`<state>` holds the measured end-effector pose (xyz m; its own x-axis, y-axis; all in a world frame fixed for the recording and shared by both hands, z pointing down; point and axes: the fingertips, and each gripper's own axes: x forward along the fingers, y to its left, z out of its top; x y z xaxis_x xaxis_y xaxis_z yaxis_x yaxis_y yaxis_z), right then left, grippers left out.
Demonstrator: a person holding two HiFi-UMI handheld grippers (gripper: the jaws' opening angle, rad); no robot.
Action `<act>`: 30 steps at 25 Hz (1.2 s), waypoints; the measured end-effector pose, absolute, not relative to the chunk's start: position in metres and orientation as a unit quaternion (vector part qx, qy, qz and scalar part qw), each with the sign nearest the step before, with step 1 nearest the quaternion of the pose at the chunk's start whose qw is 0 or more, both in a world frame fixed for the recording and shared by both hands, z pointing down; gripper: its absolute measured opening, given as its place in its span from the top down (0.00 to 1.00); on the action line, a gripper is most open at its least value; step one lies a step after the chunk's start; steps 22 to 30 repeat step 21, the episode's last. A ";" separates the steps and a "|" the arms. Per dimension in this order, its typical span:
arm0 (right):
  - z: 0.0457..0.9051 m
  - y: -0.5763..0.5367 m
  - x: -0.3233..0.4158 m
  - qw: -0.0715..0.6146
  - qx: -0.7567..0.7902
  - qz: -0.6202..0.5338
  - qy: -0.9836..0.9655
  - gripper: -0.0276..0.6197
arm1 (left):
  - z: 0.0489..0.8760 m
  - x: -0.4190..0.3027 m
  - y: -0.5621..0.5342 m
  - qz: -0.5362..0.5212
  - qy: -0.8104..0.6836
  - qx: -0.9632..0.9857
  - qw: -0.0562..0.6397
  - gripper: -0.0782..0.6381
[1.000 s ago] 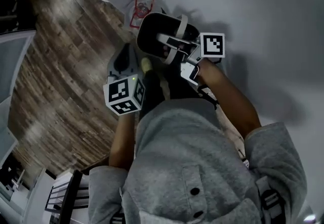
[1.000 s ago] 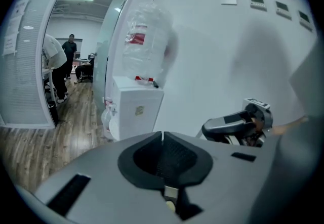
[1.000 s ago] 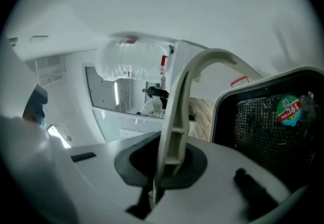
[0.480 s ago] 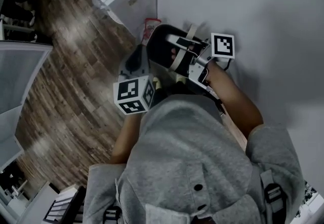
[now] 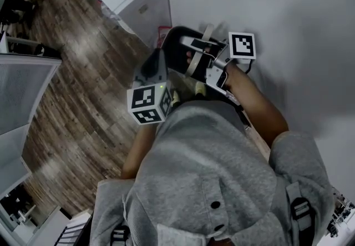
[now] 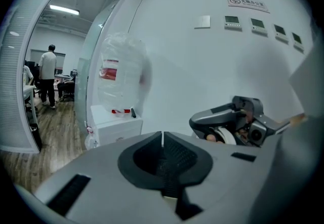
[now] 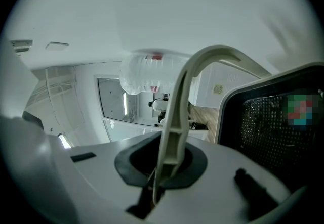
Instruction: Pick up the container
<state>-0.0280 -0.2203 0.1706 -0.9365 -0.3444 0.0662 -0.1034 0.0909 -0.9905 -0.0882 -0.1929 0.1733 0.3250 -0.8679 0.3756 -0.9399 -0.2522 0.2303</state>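
A black mesh-walled container [image 5: 178, 53] with a pale curved handle [image 5: 207, 34] hangs in front of me in the head view. My right gripper [image 5: 204, 52] is shut on that handle. In the right gripper view the handle [image 7: 175, 112] rises straight out of the closed jaws [image 7: 163, 170], and the container's black mesh wall [image 7: 276, 127] fills the right side. My left gripper [image 5: 152, 70] sits just left of the container, shut with nothing in it. In the left gripper view its jaws [image 6: 162, 142] meet at a thin slit, and the right gripper [image 6: 237, 122] shows beyond them.
A white water dispenser [image 5: 141, 0] with a clear bottle [image 6: 121, 69] stands against the white wall [image 5: 288, 11]. Dark wood floor [image 5: 72, 89] lies to the left, bounded by a glass partition [image 5: 22, 89]. A person [image 6: 48, 74] stands far off in the room behind.
The head view has swung, bringing the water dispenser further into frame. The container stays hanging from the right gripper, and the left gripper keeps its place beside it.
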 end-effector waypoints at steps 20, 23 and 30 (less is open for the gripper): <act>0.183 -0.217 -0.029 0.064 -0.146 -0.662 0.732 0.92 | 0.175 -0.080 -0.201 0.093 -0.583 0.782 0.201 0.86; 0.184 -0.217 -0.028 0.062 -0.146 -0.662 0.733 0.92 | 0.175 -0.080 -0.202 0.092 -0.584 0.781 0.201 0.86; 0.184 -0.217 -0.028 0.062 -0.146 -0.662 0.733 0.92 | 0.175 -0.080 -0.202 0.092 -0.584 0.781 0.201 0.86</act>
